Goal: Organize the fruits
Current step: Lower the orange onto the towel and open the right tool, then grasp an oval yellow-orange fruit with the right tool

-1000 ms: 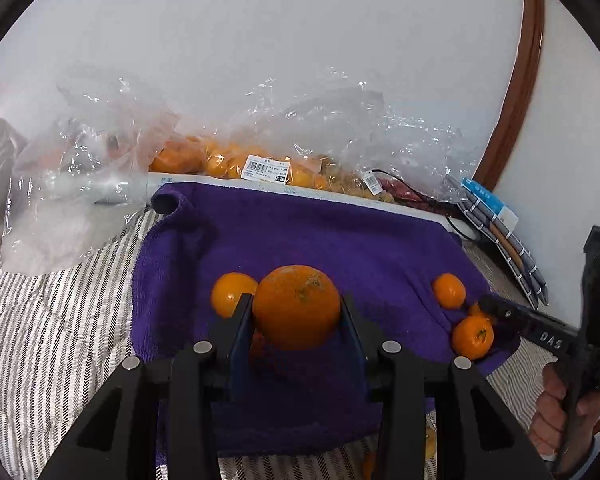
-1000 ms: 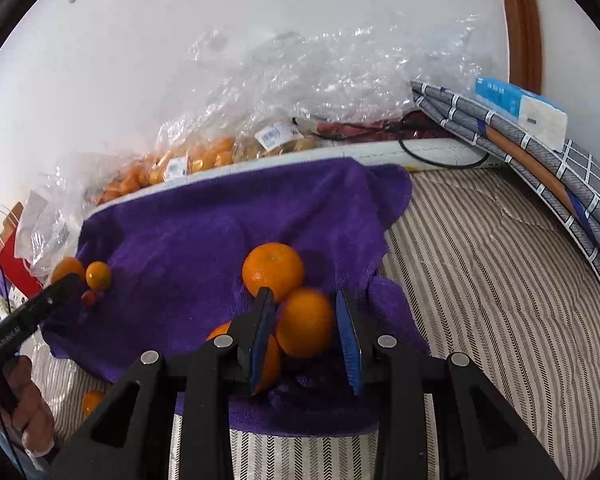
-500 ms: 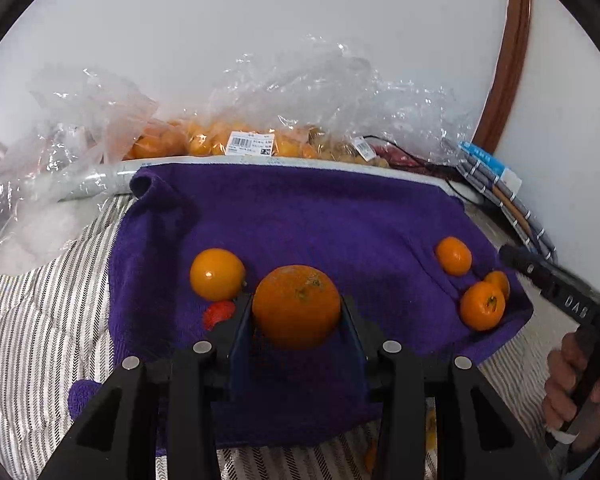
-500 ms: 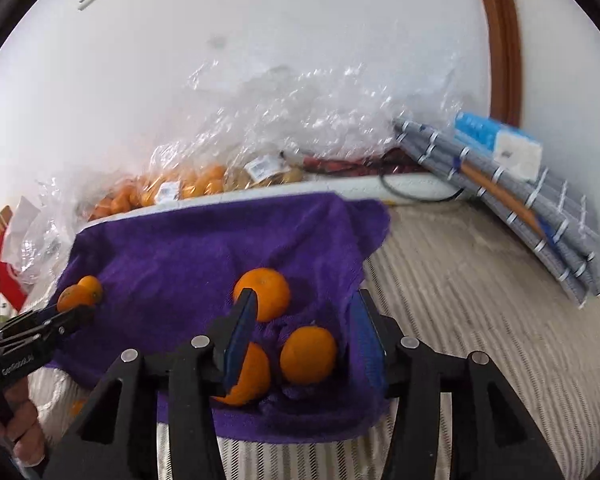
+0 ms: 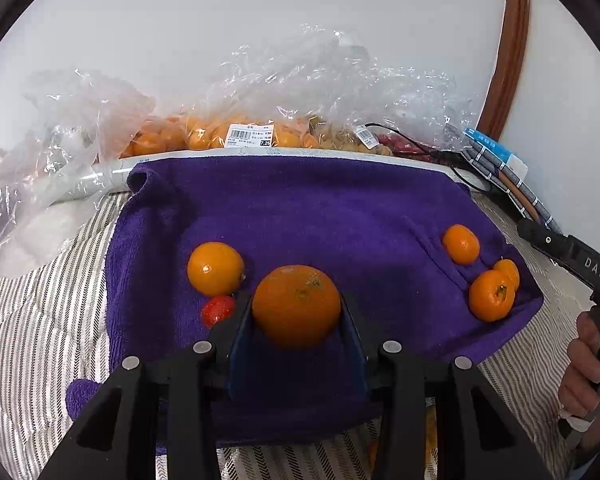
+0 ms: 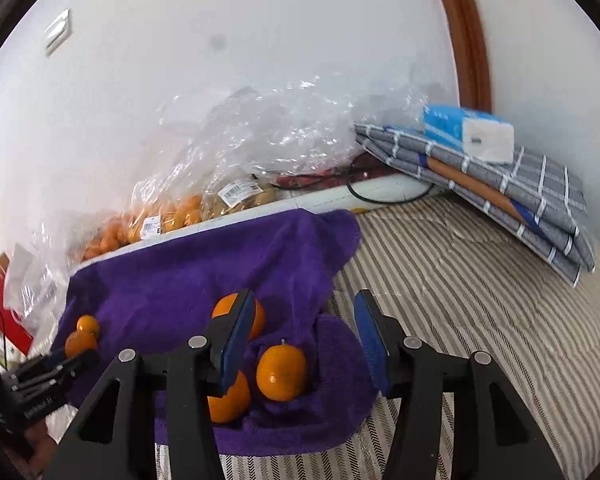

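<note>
My left gripper (image 5: 296, 300) is shut on a large orange (image 5: 296, 308), held just above the purple towel (image 5: 320, 208). A smaller orange (image 5: 215, 268) and a red strawberry-like fruit (image 5: 218, 310) lie left of it. Three mandarins (image 5: 492, 295) sit together at the towel's right corner. My right gripper (image 6: 304, 296) is open above that corner. A mandarin (image 6: 282, 372) lies free on the towel below its jaws, and two more (image 6: 230, 400) are partly hidden by the left finger. A hand (image 5: 584, 364) holds the right gripper's handle.
Clear plastic bags of fruit (image 5: 240, 136) line the wall behind the towel. Folded grey checked cloths (image 6: 500, 184) with a blue tissue pack (image 6: 468, 132) lie at the right. Striped bedding (image 6: 480, 300) surrounds the towel. A black cable (image 6: 380, 196) runs along the back.
My right gripper opened and let go of the mandarin, which now rests on the towel beside two others. My left gripper keeps its hold on the large orange.
</note>
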Demonstrator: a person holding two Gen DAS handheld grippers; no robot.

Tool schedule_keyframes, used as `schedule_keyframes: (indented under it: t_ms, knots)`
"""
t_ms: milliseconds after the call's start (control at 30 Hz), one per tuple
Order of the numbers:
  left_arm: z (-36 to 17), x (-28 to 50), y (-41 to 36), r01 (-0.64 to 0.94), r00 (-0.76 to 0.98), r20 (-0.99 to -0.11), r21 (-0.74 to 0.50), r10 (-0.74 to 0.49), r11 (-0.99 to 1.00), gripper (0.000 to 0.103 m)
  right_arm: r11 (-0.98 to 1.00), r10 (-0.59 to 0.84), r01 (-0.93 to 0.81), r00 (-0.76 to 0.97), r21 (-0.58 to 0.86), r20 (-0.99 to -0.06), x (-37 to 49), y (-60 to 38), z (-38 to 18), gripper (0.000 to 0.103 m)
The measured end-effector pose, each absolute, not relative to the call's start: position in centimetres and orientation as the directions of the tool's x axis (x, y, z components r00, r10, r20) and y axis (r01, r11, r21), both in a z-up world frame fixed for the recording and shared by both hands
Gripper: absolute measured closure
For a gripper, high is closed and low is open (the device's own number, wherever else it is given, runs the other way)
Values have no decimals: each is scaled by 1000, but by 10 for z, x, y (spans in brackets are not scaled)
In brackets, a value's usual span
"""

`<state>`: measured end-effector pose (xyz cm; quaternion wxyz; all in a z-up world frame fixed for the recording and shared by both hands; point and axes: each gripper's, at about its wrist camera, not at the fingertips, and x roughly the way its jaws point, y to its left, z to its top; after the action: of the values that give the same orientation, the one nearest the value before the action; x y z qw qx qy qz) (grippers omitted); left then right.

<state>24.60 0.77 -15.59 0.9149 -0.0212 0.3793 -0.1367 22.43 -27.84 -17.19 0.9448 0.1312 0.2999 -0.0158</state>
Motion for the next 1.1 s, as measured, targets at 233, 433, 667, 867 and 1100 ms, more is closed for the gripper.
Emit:
schedule_keyframes:
  t_ms: [233,433,667,867,1100]
  knots:
    - [-157,247,9,231,670,-693,-147,-267,962,63,955,65,118,812,272,-580,226,-286,-176,52]
    - [-151,241,9,238,696,-665,-142,-271,961,58,969,81,65,826,237,-558,220,-275,-171,55]
    - [-145,240,18,231,707,-642,-188,-297,955,57,981,106,0,838,193,-535,208,-263,-161,58]
    - [-136,238,33,194,738,-601,-246,-307,950,54,975,182,-74,803,209,-567,181,-244,-160,58]
    - [-127,232,46,157,779,-559,-264,-284,952,53,974,225,-142,728,178,-647,138,-204,-181,58]
